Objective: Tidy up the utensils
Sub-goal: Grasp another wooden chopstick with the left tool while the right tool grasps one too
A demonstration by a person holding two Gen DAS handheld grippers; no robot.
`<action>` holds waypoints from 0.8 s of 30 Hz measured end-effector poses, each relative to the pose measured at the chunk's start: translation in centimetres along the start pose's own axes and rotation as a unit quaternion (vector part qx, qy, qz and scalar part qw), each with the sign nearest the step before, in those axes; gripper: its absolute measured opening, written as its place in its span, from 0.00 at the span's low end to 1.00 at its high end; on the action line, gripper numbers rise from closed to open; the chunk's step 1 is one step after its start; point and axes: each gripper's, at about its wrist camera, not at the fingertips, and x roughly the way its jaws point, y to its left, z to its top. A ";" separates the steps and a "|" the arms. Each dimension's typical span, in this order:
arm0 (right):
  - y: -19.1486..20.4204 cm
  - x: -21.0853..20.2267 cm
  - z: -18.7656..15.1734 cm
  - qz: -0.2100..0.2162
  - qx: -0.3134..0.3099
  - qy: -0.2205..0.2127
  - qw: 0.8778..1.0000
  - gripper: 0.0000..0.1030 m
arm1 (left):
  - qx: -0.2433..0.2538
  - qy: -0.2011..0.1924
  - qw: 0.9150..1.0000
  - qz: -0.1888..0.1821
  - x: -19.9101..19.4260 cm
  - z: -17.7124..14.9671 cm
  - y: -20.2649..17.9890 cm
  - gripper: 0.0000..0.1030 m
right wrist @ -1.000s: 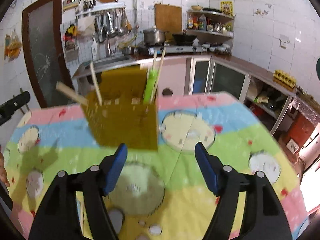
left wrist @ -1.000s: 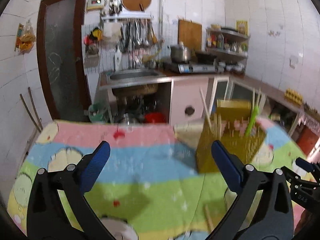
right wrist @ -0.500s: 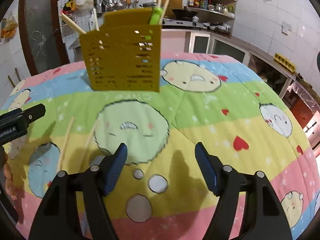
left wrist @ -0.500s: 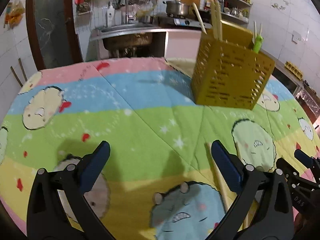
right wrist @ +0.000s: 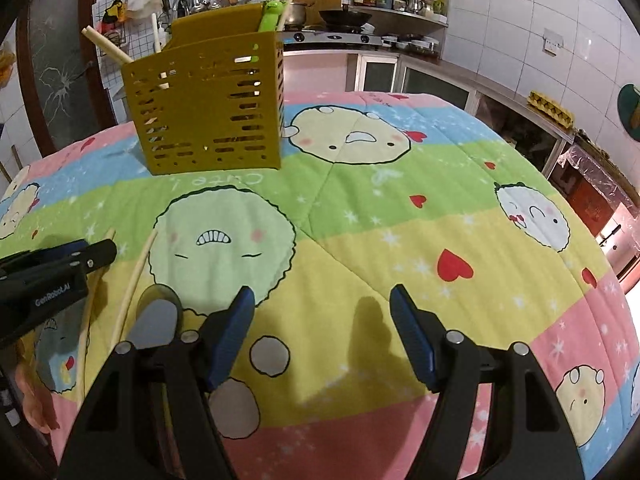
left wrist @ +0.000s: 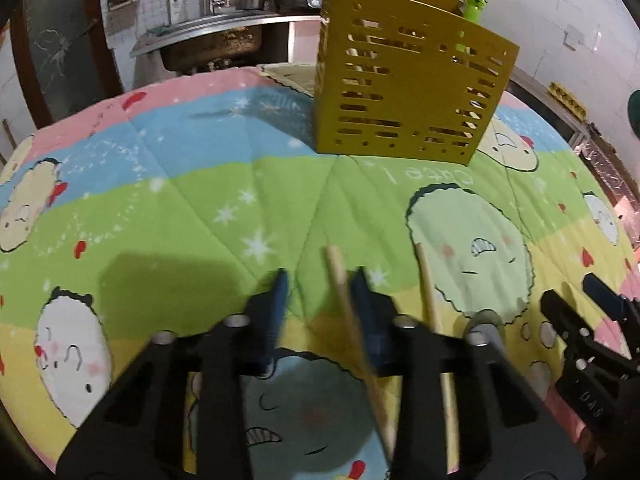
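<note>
The left tool (left wrist: 320, 280) is closing around a wooden chopstick (left wrist: 340, 276) that lies on the cartoon-printed quilt (left wrist: 180, 208) covering the desk; the stick sits against the right-hand pad, with a gap still showing on the other side. A second chopstick (left wrist: 428, 292) lies just beside it at 3 o'clock. The yellow slotted utensil holder (left wrist: 408, 92) stands at 12 o'clock, sticks already in it. The right tool (right wrist: 322, 312) hangs open over bare quilt, empty.
</note>
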 end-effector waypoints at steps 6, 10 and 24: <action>1.0 -0.4 0.0 0.014 -0.006 0.001 1.000 0.67 | 0.008 -0.005 1.000 0.005 0.3 0.2 0.0 0.08; 1.7 -0.7 0.2 0.028 -0.004 0.002 1.000 0.67 | 0.006 -0.007 1.000 0.001 0.0 0.3 0.7 0.06; 7.0 0.9 3.0 0.062 -0.018 0.015 0.998 0.67 | -0.010 -0.020 0.999 0.039 -0.7 0.6 6.1 0.05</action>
